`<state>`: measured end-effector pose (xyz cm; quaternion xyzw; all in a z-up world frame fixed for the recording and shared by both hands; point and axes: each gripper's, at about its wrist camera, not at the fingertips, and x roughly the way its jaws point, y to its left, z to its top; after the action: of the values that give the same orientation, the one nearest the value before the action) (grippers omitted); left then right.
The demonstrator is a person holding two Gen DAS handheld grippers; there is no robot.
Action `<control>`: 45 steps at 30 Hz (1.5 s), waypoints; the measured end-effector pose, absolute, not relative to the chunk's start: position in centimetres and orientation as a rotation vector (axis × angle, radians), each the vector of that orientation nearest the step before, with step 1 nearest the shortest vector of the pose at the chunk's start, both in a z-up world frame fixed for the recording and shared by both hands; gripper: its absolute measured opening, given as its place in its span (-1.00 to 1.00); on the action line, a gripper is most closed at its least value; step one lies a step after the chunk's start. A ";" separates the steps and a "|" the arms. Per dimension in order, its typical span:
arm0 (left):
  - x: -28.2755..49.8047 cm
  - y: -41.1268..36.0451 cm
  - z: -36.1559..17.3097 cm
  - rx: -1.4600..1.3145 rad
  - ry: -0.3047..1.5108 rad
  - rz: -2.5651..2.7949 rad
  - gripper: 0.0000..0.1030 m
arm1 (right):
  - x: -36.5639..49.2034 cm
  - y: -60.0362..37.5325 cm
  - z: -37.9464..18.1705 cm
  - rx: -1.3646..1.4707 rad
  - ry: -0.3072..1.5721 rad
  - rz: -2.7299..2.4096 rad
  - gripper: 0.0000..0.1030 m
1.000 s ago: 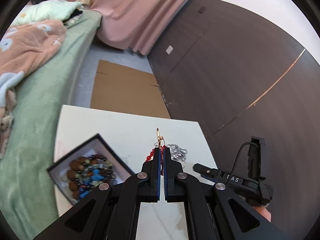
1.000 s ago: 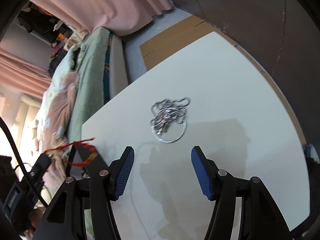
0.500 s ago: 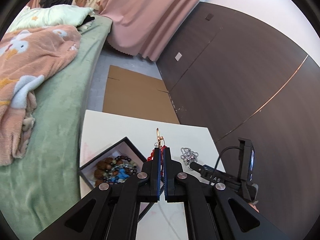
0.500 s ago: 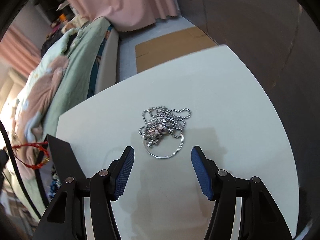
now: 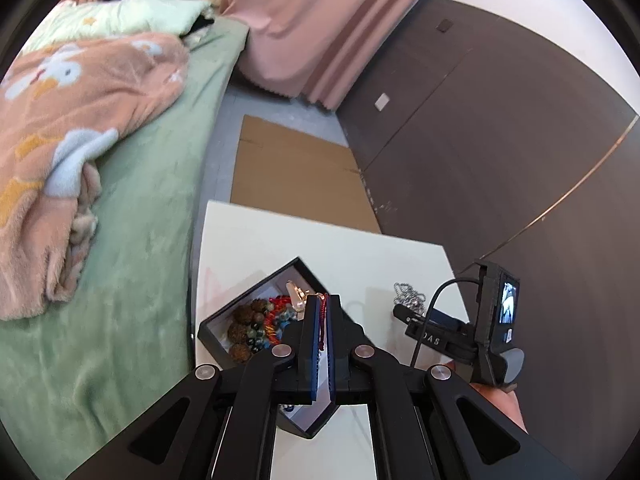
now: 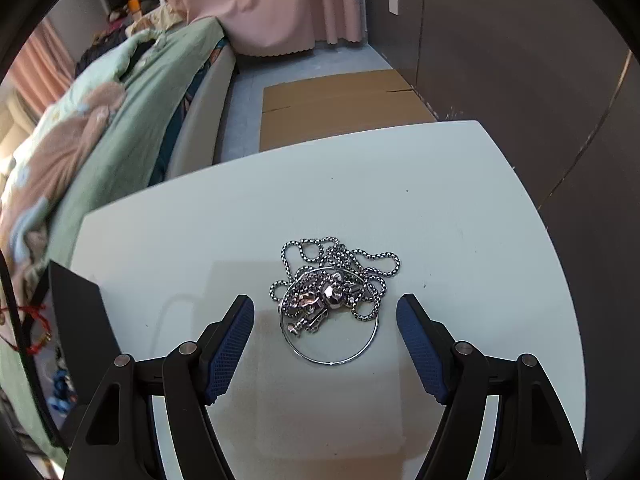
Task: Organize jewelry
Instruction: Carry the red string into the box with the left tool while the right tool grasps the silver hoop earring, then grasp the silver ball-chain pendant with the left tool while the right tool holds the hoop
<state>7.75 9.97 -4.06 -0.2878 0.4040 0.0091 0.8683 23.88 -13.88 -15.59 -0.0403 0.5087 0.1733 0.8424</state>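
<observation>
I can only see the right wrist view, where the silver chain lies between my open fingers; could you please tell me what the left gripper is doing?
Observer: The left gripper is shut on a red bracelet, directly over the black box.
Operator: Thank you. Is the bracelet inside the box yet?
Observer: Partly. Its beaded end appears to lie among the pieces in the box, while its cord is pinched between the pads.
Operator: What else is in there?
Observer: Large brown bead bracelets fill the near corner.
</observation>
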 end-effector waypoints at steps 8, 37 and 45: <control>8.7 8.9 -4.8 -0.628 0.867 0.013 0.31 | 22.3 -13.2 -15.1 -0.178 1.073 0.374 -0.03; 13.0 0.6 -5.0 -0.480 0.815 -0.035 0.37 | 22.2 -23.4 -9.6 0.304 1.028 0.472 -0.04; 16.1 -2.9 -6.7 -0.381 0.848 -0.063 0.37 | 22.8 -25.0 -9.6 0.356 1.043 0.423 -0.03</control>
<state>16.09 -2.90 -6.68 -0.1836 0.4087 -0.0306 0.8935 22.81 -25.02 -9.57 0.1679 0.4917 0.1993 0.8309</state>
